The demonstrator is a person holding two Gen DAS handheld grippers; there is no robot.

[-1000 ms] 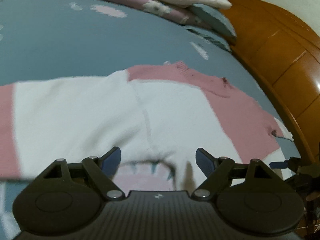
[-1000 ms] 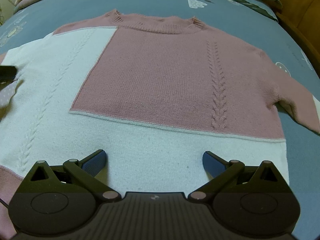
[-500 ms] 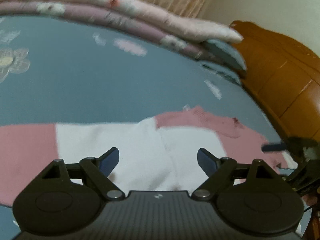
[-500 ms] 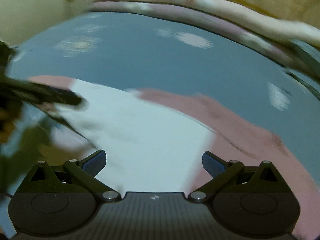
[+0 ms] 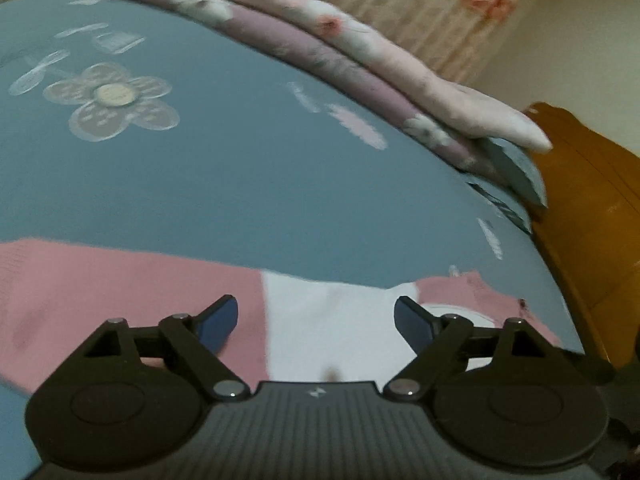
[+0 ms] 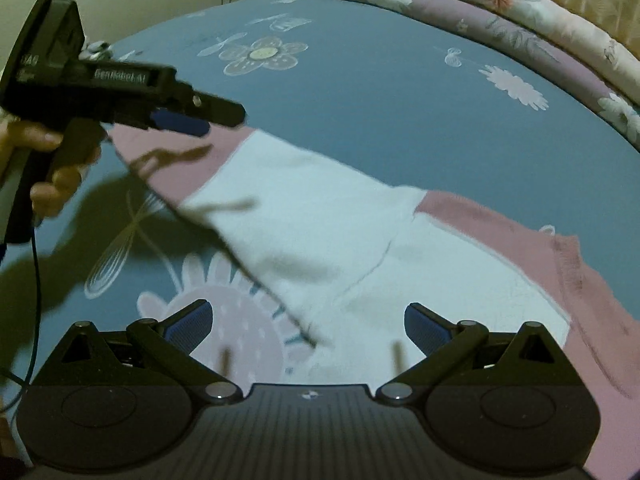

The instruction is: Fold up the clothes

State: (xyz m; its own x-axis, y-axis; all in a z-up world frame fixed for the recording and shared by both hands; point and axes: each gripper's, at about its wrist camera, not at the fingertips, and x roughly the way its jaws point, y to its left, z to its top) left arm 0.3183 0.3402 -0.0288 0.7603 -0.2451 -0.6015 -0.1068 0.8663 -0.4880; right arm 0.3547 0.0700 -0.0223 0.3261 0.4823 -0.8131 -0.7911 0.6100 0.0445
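While the sweater (image 6: pixel 360 240) is lying flat on the bedsheet (image 6: pixel 380 100), its sleeve (image 6: pixel 224 184) is running toward ten o'clock, ending under the left gripper (image 6: pixel 192 120); both the left and the right gripper (image 6: pixel 308 322) are gaping empty, the left sitting nearer the cuff.

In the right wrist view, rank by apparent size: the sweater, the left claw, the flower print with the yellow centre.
1. sweater
2. left claw, though it is nearer the camera, which inflates it
3. flower print
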